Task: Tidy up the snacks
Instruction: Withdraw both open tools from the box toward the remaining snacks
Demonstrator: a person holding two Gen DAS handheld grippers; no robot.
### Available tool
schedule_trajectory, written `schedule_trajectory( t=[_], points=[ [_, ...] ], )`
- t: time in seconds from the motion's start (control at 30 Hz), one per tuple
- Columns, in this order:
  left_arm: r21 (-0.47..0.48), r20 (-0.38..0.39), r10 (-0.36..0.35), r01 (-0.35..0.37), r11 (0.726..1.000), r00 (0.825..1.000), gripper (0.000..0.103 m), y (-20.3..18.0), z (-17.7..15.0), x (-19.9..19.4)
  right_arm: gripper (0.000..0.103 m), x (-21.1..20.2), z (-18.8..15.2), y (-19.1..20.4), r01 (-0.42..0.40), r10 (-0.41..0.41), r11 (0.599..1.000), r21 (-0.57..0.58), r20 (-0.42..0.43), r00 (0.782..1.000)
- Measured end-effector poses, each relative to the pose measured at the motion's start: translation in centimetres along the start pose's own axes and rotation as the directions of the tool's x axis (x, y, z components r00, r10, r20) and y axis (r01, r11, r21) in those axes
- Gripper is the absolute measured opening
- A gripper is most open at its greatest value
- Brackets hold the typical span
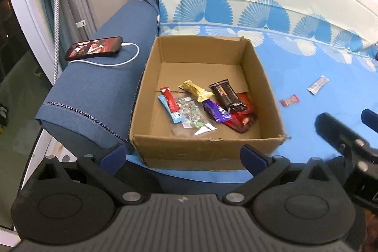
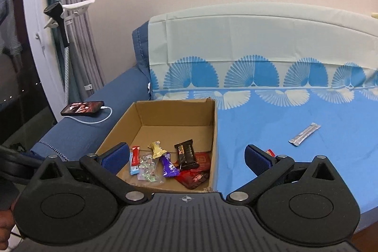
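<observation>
An open cardboard box point(image 1: 269, 86) point(image 2: 213, 124) sits on the blue sheet and holds several snacks: a dark brown bar point(image 1: 227, 94) point(image 2: 186, 154), a purple bar point(image 1: 216, 111), a gold wrapper point(image 1: 195, 89), red packs point(image 1: 243, 121) and a clear candy bag point(image 1: 191, 115). A small red candy point(image 1: 289, 100) and a silver stick pack point(image 1: 318, 84) point(image 2: 304, 134) lie on the sheet to the box's right. My left gripper point(image 1: 183, 155) is open and empty before the box's near wall. My right gripper point(image 2: 186, 157) is open and empty over the box's near right corner; the red candy point(image 2: 269, 152) peeks behind its right finger.
A phone point(image 1: 94, 48) point(image 2: 82, 108) on a white charging cable lies on the dark blue sofa armrest left of the box. A curtain and a clip stand point(image 2: 63, 15) are at the far left. The patterned sheet point(image 2: 307, 110) covers seat and backrest.
</observation>
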State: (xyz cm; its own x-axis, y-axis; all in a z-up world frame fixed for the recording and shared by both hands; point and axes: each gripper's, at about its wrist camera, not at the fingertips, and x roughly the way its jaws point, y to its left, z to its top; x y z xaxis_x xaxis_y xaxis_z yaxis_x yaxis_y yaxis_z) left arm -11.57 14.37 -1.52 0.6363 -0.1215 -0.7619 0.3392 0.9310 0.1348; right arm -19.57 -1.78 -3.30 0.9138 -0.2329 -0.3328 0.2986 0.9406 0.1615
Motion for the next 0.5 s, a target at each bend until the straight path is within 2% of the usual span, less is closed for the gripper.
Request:
schedule_trajectory(
  t=[0.2, 0.37, 0.5],
  points=[
    [0.034, 0.006, 0.004, -0.004, 0.999, 1.000, 0.103, -1.7, 0.3, -0.6, 0.103, -0.3, 0.0, -2.1, 0.033, -0.033, 0.997, 0.063, -0.002, 0.999],
    [0.115, -0.004, -0.022, 0.023, 0.993, 1.000, 0.103, -4.8, 1.3, -0.1, 0.103, 0.0, -0.5, -5.5, 0.093, -0.088, 0.985, 0.143, -0.039, 0.995],
    [0.181, -0.058, -0.078, 0.087, 0.980, 0.995, 0.103, -8.0, 3.0, 1.3, 0.103, 0.2, -0.6, -8.5, 0.146, -0.138, 0.969, 0.201, -0.055, 0.989]
  ],
)
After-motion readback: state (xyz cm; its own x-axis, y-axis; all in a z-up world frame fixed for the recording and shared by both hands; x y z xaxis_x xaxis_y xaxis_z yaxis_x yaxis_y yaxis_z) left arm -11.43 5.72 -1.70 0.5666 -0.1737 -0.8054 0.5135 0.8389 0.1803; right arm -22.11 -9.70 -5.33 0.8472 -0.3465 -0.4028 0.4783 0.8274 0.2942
